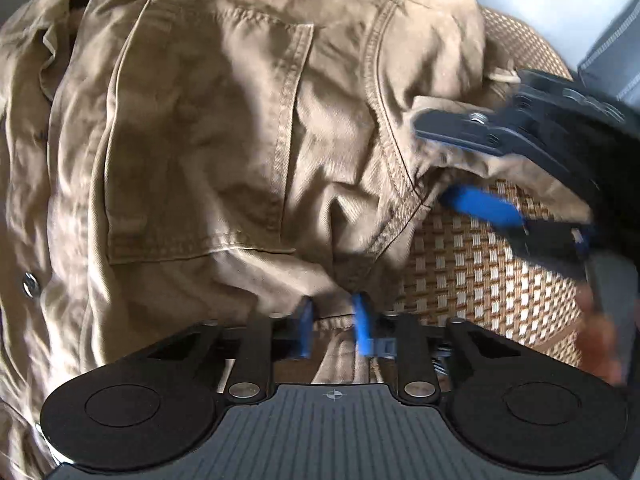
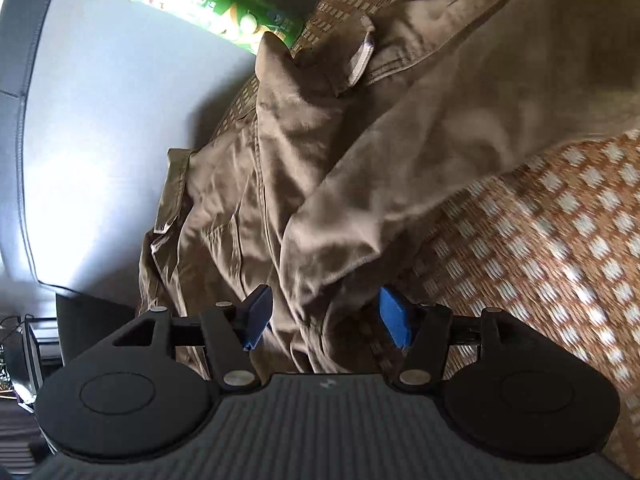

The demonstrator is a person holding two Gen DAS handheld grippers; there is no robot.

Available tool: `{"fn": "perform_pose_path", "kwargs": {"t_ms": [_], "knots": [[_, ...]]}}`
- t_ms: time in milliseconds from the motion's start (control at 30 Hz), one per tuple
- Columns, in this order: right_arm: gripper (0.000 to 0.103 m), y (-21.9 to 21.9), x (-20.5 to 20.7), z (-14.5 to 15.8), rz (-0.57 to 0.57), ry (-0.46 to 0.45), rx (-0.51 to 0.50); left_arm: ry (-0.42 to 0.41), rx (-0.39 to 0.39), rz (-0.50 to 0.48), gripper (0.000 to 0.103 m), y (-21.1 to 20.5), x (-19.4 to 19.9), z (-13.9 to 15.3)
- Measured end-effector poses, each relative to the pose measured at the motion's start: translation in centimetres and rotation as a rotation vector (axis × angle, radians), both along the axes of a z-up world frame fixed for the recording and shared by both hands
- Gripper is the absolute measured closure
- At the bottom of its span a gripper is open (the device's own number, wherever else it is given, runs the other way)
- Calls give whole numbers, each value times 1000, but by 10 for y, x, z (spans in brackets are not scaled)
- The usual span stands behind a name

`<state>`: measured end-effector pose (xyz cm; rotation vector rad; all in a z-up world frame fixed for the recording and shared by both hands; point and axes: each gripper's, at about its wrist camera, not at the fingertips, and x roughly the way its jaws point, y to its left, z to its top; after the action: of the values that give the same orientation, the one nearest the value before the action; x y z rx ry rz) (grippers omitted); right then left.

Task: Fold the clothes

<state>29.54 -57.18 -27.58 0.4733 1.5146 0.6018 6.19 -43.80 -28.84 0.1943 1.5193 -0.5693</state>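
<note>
- Nearest your left wrist camera, the left gripper [image 1: 335, 326] points steeply down at a pair of khaki trousers [image 1: 224, 152]. A fold of the cloth's near edge sits between the blue pads [image 1: 362, 322].
- You see those pads drawn close together on that fold. The picture is blurred here, but the tongs read as pinching the trousers.
- You find the trousers spread across a woven mat [image 1: 480, 264] with a brown and white check. The garment fills most of the left wrist view. A patch pocket with double stitching lies at its centre, and a metal button [image 1: 30, 282] shows at the left edge.
- In the same view, the right gripper [image 1: 472, 168] enters from the right. Its black upper finger lies over a raised flap of cloth, and its blue pad sits below that flap. You cannot tell from this view whether either pad touches the cloth.
- In the right wrist view, the right gripper [image 2: 324, 314] has its blue pads [image 2: 394, 316] spread well apart. Crumpled trouser cloth [image 2: 320, 160] lies between them, with a gap visible on each side, so nothing is clamped.
- Beyond the cloth you see a belt loop [image 2: 362, 54] on the waistband.
- A green snack canister [image 2: 212, 8] lies on a grey surface [image 2: 100, 128] beside the mat's far edge, close to the waistband.
</note>
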Motion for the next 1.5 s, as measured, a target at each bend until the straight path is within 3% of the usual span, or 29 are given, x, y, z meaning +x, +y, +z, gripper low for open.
{"fn": "perform_pose_path", "kwargs": {"t_ms": [33,67,200,333,467,500,567,633,700,733,867,1067,1167,1233,1300,1500], "knots": [[74,5,3,-3,2,-2,1,2,-13,-15,98,2,-2,5],[97,3,4,3,-2,-30,-1,4,-25,-31,103,3,-5,10],[97,-11,6,31,-18,-158,-11,26,-57,-93,103,6,-19,20],[97,-27,12,40,-67,-235,-38,112,-38,-118,103,4,-36,-4],[96,-35,29,2,-110,-191,-138,128,-51,-121,103,7,-46,-12],[95,-36,33,-6,-121,-163,-137,130,-60,-115,98,9,-46,-9],[89,-38,38,-12,-130,-123,-125,121,-83,-104,78,18,-43,4],[81,-43,29,14,-72,-192,-100,73,-107,-85,72,33,-38,23],[66,-51,15,48,-1,-299,-69,14,-111,-61,57,54,-28,39],[61,-57,5,65,32,-354,-69,-15,-97,-50,56,65,-25,44],[59,-91,-49,135,164,-613,-90,-87,-36,-8,56,103,-17,54],[51,-150,-152,221,269,-887,-311,-144,36,-66,54,163,-28,58],[35,-179,-222,245,268,-918,-436,-130,20,-103,46,190,-43,58],[34,-183,-256,236,313,-872,-471,-90,13,-122,46,204,-56,52],[35,-175,-277,208,303,-796,-436,-67,30,-166,46,210,-73,42],[41,-135,-272,111,69,-544,-343,-10,31,-223,41,216,-117,24]]}}
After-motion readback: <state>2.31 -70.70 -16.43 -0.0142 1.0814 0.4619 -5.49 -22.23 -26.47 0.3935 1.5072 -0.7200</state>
